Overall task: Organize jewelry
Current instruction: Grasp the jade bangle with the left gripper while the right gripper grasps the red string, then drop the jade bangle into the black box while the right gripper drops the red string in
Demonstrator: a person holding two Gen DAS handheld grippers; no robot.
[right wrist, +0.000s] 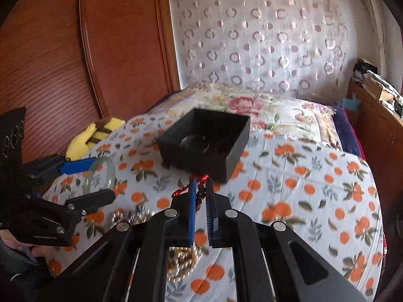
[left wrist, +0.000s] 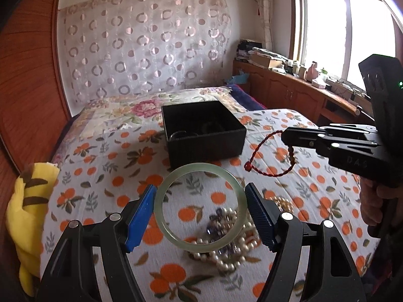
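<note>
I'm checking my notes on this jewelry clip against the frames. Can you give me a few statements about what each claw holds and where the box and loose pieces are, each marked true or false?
1. The left claw grips a pale green translucent jade bangle between its blue pads. True.
2. The right claw is empty. False: it is shut on a red braided cord bracelet with dark beads.
3. The open black square box has a lid on. False: its top is open, with items inside.
4. A pile of cream pearl strands with purple beads lies on the orange-print bedsheet. True.
5. The bangle rests inside the box. False: it is held above the sheet, short of the box.
</note>
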